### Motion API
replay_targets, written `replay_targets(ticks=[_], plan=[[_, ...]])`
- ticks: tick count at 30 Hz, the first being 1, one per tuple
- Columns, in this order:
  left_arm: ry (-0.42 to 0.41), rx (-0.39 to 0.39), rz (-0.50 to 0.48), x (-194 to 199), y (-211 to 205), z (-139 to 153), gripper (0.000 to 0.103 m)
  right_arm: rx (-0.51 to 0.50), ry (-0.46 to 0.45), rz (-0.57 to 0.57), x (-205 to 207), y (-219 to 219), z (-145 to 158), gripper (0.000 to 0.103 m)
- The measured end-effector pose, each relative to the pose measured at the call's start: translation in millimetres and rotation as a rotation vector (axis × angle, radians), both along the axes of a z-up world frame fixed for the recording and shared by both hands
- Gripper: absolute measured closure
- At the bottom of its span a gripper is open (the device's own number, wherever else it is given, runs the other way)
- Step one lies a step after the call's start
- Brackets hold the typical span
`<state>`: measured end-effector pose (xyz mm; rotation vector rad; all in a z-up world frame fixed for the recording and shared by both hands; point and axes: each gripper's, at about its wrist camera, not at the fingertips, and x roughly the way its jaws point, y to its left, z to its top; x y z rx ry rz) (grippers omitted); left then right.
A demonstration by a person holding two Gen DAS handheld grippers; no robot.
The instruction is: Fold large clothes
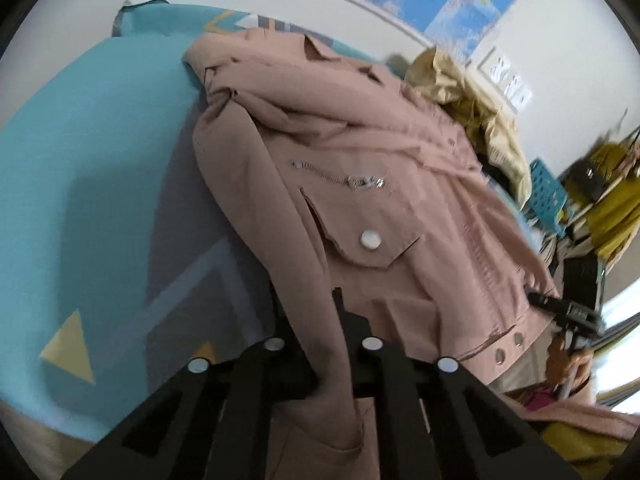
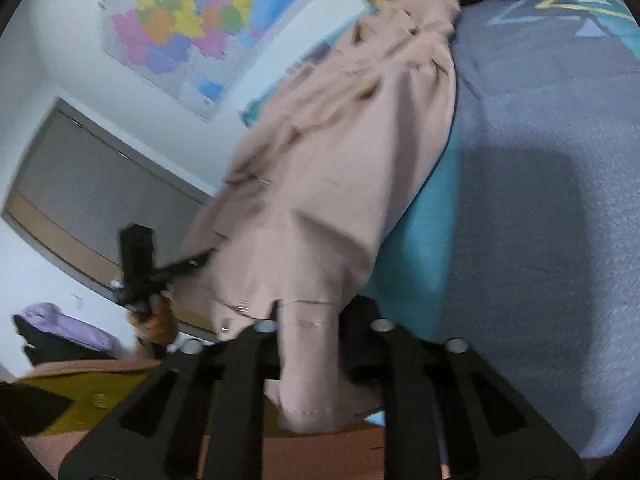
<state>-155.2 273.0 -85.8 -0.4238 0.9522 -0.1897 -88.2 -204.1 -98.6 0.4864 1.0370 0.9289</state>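
Item: pink jacket [image 1: 360, 184], one, large, with zip pocket, snap-flap pocket and snapped hem band. Location: lying on a bed [image 1: 80, 160] with a teal and grey patterned cover, front side up in the left wrist view, collar toward the far end near the wall, hem toward the cameras. Condition: not yet folded into a compact shape; the body looks roughly spread, with one sleeve lying along the front and creases near the collar. Left gripper [image 1: 320, 344]: fingers pressed onto a run of pink fabric, apparently a sleeve or side edge near the hem, which passes between them and hangs below. Right gripper [image 2: 320, 332]: likewise pinching a pink sleeve or cuff end, the stitched end drooping beneath the fingers; each gripper is visible in the other's view at the jacket's opposite lower corner. The fabric there appears slightly raised off the bed, though blur makes this uncertain. Other stock: a heap of yellow clothes [image 1: 480, 120] beyond the jacket by the wall, a blue basket [image 1: 548, 196] at the bedside, a map [image 2: 192, 24] on the wall. Progress, as judged: early stage, both lower corners or sleeves secured; sleeve tuck-in, body fold and final squaring all remain, with further garments seemingly waiting.
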Motion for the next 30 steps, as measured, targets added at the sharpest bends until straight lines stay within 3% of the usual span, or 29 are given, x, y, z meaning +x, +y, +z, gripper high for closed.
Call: replay_targets(ticks=[5,8,10,14,18,20,22,23,24,27,30], plan=[[-0.093,-0.094,0.024,-19,23,38,0.100,0.118,-0.122,0.001,-26,-12,51,0.096],[-0.175,-0.083,0.041,-40,34,68,0.101,0.186,-0.206,0.027,-47,-21,84,0.096],[-0.196,-0.082,0.038,-48,36,77,0.101,0.179,-0.214,0.028,-53,-22,88,0.096],[-0.169,-0.071,0.005,-47,29,66,0.101,0.149,-0.139,0.013,-48,-19,69,0.096],[-0.070,-0.091,-0.034,-36,27,36,0.099,0.175,-0.114,0.003,-44,-20,64,0.096],[-0.034,-0.081,-0.047,-35,27,26,0.092,0.178,-0.120,0.006,-43,-19,65,0.096],[0.008,-0.059,-0.083,-34,22,18,0.060,0.177,-0.120,0.008,-42,-19,65,0.096],[0.021,-0.079,-0.104,-34,22,15,0.056,0.182,-0.119,0.011,-42,-19,65,0.096],[0.027,-0.086,-0.124,-35,20,11,0.058,0.185,-0.121,0.014,-42,-20,65,0.096],[0.028,-0.041,-0.127,-36,17,7,0.100,0.196,-0.112,0.008,-39,-19,64,0.096],[-0.025,-0.068,-0.071,-35,28,20,0.101,0.197,-0.122,-0.003,-36,-19,70,0.096]])
